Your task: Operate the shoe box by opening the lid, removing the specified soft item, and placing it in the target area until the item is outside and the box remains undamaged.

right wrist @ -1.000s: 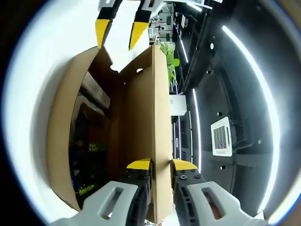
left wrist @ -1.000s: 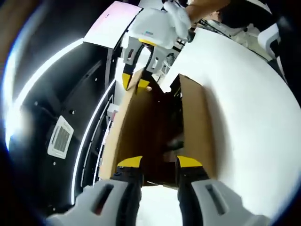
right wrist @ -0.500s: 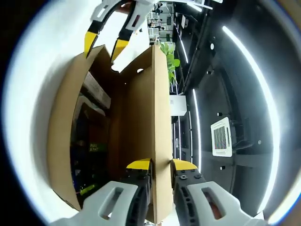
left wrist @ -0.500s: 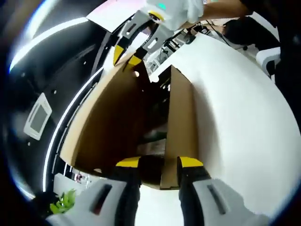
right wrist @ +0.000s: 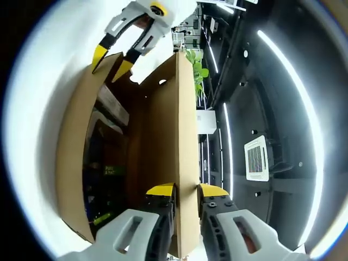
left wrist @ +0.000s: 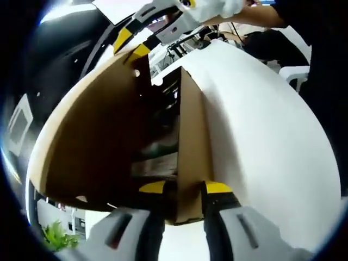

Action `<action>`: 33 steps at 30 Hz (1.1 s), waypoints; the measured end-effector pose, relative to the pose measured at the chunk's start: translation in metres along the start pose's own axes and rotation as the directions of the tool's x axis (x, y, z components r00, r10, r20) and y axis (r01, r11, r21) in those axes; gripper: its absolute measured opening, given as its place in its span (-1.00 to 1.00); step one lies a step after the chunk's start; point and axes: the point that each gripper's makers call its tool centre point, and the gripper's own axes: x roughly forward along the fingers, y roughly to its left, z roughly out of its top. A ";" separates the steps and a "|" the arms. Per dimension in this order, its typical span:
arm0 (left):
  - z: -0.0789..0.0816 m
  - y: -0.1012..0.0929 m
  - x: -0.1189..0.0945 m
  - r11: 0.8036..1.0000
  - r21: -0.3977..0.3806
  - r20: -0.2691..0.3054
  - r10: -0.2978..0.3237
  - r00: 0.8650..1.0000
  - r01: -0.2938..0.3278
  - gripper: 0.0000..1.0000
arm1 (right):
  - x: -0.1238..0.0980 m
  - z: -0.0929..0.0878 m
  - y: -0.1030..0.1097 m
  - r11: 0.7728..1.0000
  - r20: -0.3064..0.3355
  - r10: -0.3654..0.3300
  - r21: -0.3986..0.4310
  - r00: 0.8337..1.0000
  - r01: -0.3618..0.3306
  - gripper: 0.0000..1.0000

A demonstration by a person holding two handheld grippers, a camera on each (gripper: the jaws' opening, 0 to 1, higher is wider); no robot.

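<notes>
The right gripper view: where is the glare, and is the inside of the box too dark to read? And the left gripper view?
Right gripper view: ceiling light strips glare white, the table is overexposed, and the box interior sits in deep shadow, with only faint shapes. Left gripper view: the table is washed out, the box interior is dim and blurred, and its straight edges bow from fisheye distortion.

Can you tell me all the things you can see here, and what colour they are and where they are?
Shoe box: one, brown cardboard, on the table, lid raised.
Table: one, white, under the box.
Plant: one, green, behind the box.
Things inside the box: dark, too shadowed to count.
Left gripper: grey with yellow tips, astride a box wall.
Right gripper: grey with yellow tips, astride the lid's edge.
Person's sleeve: dark, beyond the table.
</notes>
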 end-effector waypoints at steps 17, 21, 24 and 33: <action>0.005 -0.011 0.002 0.988 -0.108 -0.009 -0.116 0.993 0.114 -0.76 | -0.001 -0.001 -0.001 1.000 0.001 0.000 0.003 1.000 0.000 -0.72; 0.005 -0.013 0.003 0.986 -0.068 -0.032 -0.156 0.987 0.153 -0.80 | 0.000 -0.002 -0.002 1.000 0.000 -0.001 0.004 1.000 0.001 -0.72; 0.004 -0.012 0.004 0.974 -0.111 -0.039 -0.204 0.978 0.198 -0.82 | 0.000 -0.002 -0.002 1.000 -0.002 -0.003 0.006 1.000 0.003 -0.72; 0.004 -0.014 0.005 0.969 -0.061 -0.036 -0.242 0.970 0.239 -0.84 | 0.001 -0.003 0.000 1.000 -0.003 0.008 -0.009 1.000 -0.008 -0.72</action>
